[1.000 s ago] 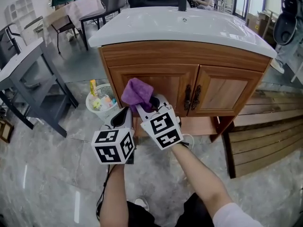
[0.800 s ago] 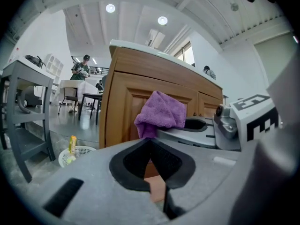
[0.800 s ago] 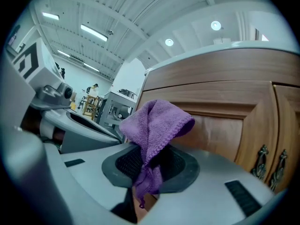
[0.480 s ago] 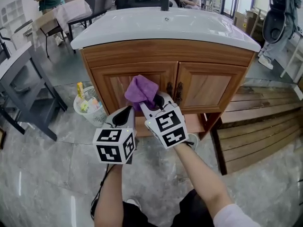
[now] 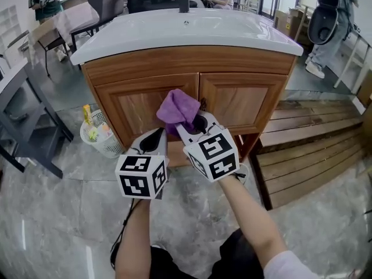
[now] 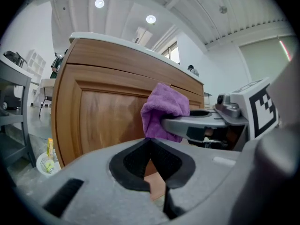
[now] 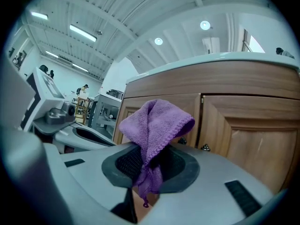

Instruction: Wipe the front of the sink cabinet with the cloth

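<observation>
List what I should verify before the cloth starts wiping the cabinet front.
1. Grip: purple cloth clamped in the right gripper: ok.
2. Spare hand: left gripper shut on nothing, beside the cloth: ok.
3. Surface: cabinet doors both closed: ok.
4. Contact: cloth touching the doors: cannot tell.
5. Obstacles: waste basket stands left of the cabinet, off the doors: ok.

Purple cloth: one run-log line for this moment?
right claw shut on purple terry cloth | left claw shut, empty | cloth near wooden cabinet doors, contact unclear
</observation>
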{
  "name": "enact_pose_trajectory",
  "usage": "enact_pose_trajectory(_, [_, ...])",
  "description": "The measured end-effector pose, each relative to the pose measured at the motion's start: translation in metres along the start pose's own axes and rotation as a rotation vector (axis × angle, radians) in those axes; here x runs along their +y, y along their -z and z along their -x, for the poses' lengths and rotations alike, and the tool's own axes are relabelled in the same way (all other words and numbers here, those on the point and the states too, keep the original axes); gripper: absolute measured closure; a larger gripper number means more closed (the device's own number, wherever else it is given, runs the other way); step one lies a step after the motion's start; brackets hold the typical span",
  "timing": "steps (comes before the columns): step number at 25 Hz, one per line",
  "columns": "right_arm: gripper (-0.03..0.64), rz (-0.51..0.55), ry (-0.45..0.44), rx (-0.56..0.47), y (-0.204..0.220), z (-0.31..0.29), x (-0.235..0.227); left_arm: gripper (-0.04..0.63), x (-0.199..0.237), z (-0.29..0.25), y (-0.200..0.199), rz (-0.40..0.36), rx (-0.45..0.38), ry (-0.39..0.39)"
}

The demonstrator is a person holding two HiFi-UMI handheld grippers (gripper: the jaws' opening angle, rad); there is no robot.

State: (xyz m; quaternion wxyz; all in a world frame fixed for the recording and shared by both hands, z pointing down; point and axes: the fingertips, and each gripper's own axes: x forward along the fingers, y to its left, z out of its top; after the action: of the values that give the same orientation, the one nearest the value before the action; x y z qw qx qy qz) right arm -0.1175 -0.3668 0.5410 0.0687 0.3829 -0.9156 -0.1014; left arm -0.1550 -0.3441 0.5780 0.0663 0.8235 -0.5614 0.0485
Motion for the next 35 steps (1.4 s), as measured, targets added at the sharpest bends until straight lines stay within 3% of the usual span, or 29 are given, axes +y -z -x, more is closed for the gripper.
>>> enact_pose_trajectory(14, [0.54,-0.031,0.081,-0.001,0.003,0.048,-0.05,0.589,-0.043,-0.027,-0.002,-0.001,-0.014,0.087])
enact_pose_trajectory(35, [0.54,-0.003,0.36,0.132,0.068,0.113,-0.162,0.589,-0.098,-0.064,0.0,0.027,-0.02,0.21])
